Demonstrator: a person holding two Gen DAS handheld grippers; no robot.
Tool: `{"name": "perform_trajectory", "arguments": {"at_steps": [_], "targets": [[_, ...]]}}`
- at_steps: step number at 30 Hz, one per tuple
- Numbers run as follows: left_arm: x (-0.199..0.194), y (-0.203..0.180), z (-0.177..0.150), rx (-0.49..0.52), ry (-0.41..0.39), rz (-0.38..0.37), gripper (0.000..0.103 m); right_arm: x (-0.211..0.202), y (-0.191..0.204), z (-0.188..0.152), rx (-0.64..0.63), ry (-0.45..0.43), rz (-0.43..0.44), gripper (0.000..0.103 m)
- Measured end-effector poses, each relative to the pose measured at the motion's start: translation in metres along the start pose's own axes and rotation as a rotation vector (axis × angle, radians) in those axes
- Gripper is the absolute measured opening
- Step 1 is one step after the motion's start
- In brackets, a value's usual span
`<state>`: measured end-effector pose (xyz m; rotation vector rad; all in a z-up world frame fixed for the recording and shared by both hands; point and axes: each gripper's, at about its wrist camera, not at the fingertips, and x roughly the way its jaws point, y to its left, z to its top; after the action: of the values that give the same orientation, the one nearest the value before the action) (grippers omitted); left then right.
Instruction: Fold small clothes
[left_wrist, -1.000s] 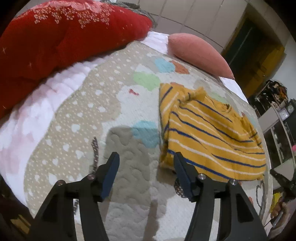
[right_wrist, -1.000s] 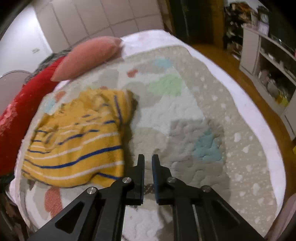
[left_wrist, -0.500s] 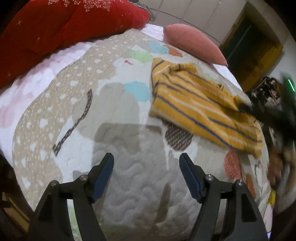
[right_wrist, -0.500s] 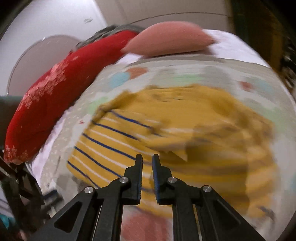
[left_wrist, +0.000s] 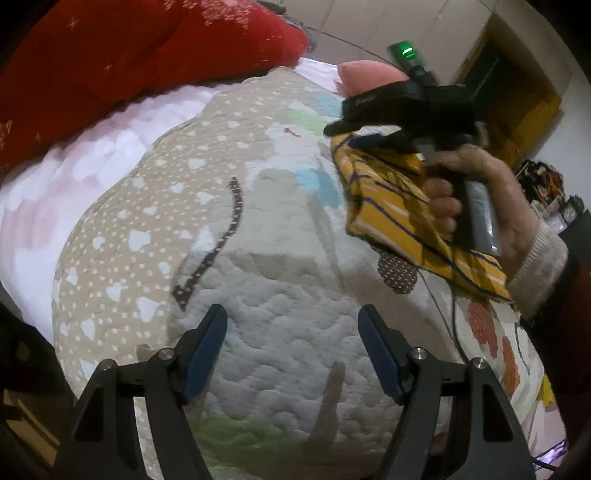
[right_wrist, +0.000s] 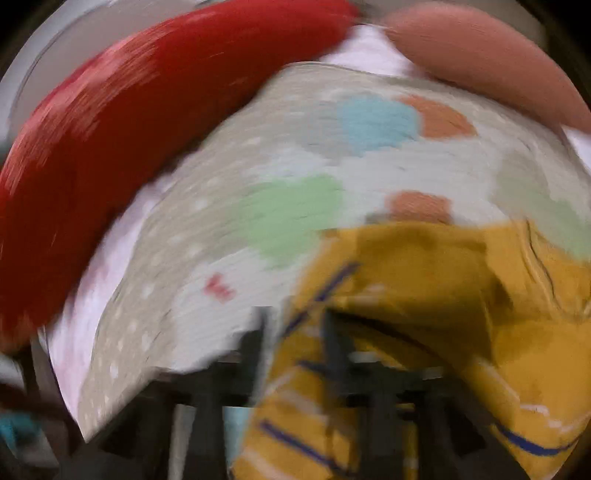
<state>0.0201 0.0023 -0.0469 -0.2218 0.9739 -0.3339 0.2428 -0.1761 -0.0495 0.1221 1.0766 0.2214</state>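
A yellow shirt with blue and white stripes (left_wrist: 391, 206) lies on the quilted bed cover (left_wrist: 258, 295). In the left wrist view my left gripper (left_wrist: 291, 350) is open and empty over the bare quilt, in front of the shirt. My right gripper (left_wrist: 343, 131), held by a hand, reaches over the shirt's far left corner. In the blurred right wrist view the shirt (right_wrist: 424, 332) lies around the right gripper (right_wrist: 295, 332), with cloth between its fingers. The blur hides whether it grips the cloth.
A big red cushion (left_wrist: 110, 66) lies along the back left of the bed. A pink pillow (left_wrist: 369, 74) sits at the back. A doorway and shelves stand at the far right. A cable (left_wrist: 454, 317) hangs below the right hand.
The right gripper has swung across the shirt to its far left corner, and its view is blurred by motion. The left gripper has pulled back from the shirt and stays open.
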Motion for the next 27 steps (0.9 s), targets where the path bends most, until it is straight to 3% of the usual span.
{"name": "perform_trajectory", "arguments": {"at_steps": [3,9,12,15,16,17,19,23,27], "targets": [[-0.005,0.004,0.0,-0.012,-0.011,-0.006,0.072,-0.026,-0.001,-0.006,0.032,-0.034,0.083,0.044],[-0.009,0.004,-0.002,-0.03,-0.016,-0.006,0.073,-0.046,0.016,-0.045,-0.04,0.012,-0.04,0.067],[-0.011,0.003,-0.005,-0.037,-0.008,-0.011,0.073,-0.031,0.036,-0.067,-0.13,0.039,-0.16,0.074],[-0.02,0.001,-0.008,-0.032,-0.017,-0.007,0.073,-0.003,0.045,-0.077,-0.216,0.045,-0.364,0.074],[-0.023,0.002,-0.009,-0.032,-0.024,-0.003,0.073,0.002,0.046,-0.079,-0.232,0.025,-0.404,0.064],[-0.027,0.003,-0.01,-0.034,-0.031,-0.002,0.073,0.003,0.044,-0.079,-0.227,0.013,-0.416,0.048],[-0.033,0.006,-0.011,-0.041,-0.042,-0.001,0.073,-0.002,0.039,-0.079,-0.193,0.0,-0.409,0.026],[-0.038,0.012,-0.012,-0.065,-0.046,-0.014,0.073,-0.026,0.029,-0.073,-0.087,-0.02,-0.284,0.019],[-0.044,0.011,-0.013,-0.06,-0.059,-0.02,0.073,-0.044,0.046,-0.074,-0.049,-0.034,-0.161,0.01]]}}
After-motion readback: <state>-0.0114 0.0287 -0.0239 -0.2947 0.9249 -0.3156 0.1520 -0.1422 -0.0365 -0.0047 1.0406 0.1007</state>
